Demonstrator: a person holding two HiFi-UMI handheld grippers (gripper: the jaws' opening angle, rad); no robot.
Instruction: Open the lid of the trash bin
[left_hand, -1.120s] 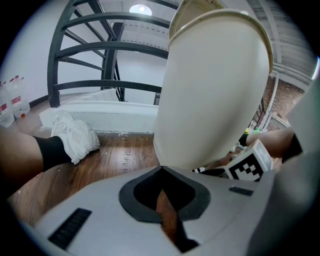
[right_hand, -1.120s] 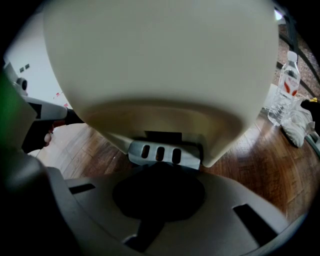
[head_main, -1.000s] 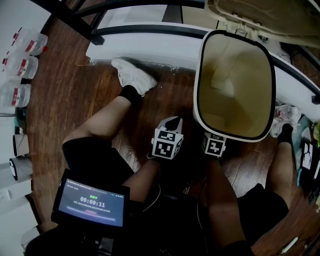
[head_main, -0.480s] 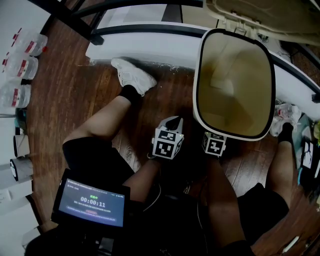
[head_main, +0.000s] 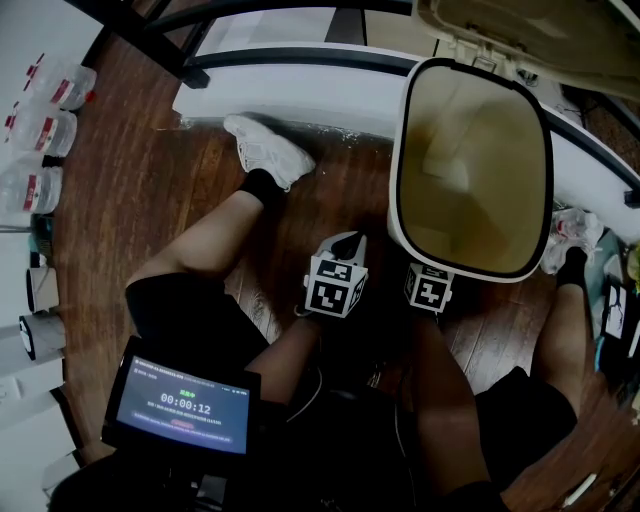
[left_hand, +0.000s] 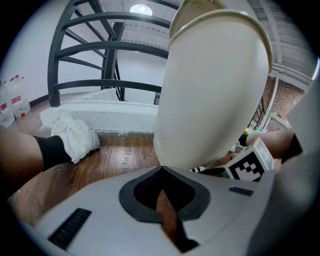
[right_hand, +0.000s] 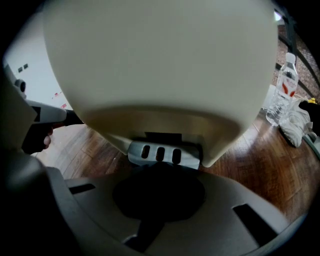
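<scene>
While lid (head_main: 530, 30) stands raised, trash bin (head_main: 470, 130) upright, mouth up; left tongs (left_hand: 161, 171) clenched empty; right tongs (right_hand: 160, 170) clenched at pedal (right_hand: 161, 154).

The trash bin (head_main: 470, 165) stands open on the wooden floor (head_main: 150, 190), with its lid (head_main: 530, 30) tipped back at the frame's top edge. A paler patch in its dim beige inside may be a scrap or only a reflection. The left gripper (head_main: 343, 250) points toward the bin's near-left side. The right gripper (head_main: 430, 285) sits tucked under the near rim, its jaws out of sight there. The person's legs flank both, with a white sneaker (head_main: 265, 150) ahead on the left. A screen (head_main: 185, 408) at lower left shows a timer. Bottles (head_main: 40, 110) line the left edge.
</scene>
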